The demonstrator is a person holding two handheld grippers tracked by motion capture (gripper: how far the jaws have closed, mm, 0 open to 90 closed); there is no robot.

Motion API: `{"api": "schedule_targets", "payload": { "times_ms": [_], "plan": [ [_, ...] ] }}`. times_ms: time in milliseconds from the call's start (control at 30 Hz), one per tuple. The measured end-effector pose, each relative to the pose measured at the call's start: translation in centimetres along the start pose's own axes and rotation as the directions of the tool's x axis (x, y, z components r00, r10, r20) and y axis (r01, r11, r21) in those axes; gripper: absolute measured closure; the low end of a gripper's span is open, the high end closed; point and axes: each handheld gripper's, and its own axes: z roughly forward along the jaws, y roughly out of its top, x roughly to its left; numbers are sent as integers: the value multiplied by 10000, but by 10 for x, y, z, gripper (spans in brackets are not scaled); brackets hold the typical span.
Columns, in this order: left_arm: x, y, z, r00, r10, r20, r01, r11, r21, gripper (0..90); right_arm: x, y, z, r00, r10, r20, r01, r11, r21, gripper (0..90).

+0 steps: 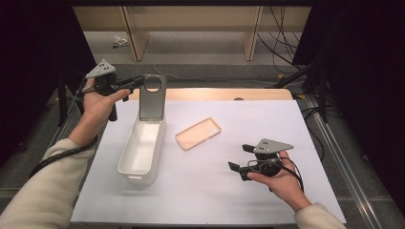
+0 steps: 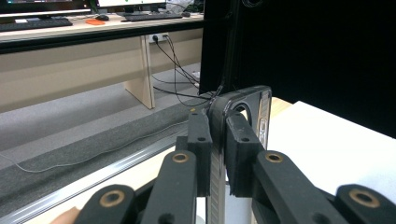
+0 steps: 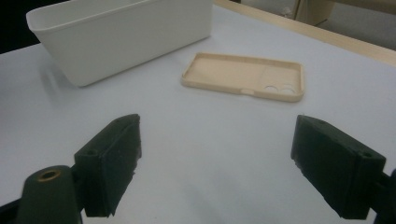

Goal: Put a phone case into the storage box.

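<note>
We hold the grey case (image 1: pixel 153 98) upright over the far end of the bin (image 1: pixel 142 149), near the surface's (image 1: pixel 215 191) far left corner, so it can drop in endwise. Our left tool (image 1: pixel 134 85) is clamped tight on its top edge. The beige case (image 1: pixel 197 133) lies flat mid-surface; our right tool (image 1: pixel 240 157) waits near the right edge, jaws wide, holding nothing.

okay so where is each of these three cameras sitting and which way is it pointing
High view: above the table's near side, looking forward and down; both forearms, left gripper, right gripper.
Left gripper view: on the left gripper, facing desks; jaws clamp the grey phone case.
Right gripper view: low, facing the white bin; open jaws.
High and right gripper views share the beige phone case.
</note>
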Motion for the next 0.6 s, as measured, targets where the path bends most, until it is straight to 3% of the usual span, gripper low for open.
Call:
{"api": "schedule_targets", "payload": {
  "times_ms": [600],
  "plan": [
    [14,-8,7,9995,66,-301,-60,9998,213,816,0,0,0,10000,24,12,-24,10000,4,170]
  ]
}}
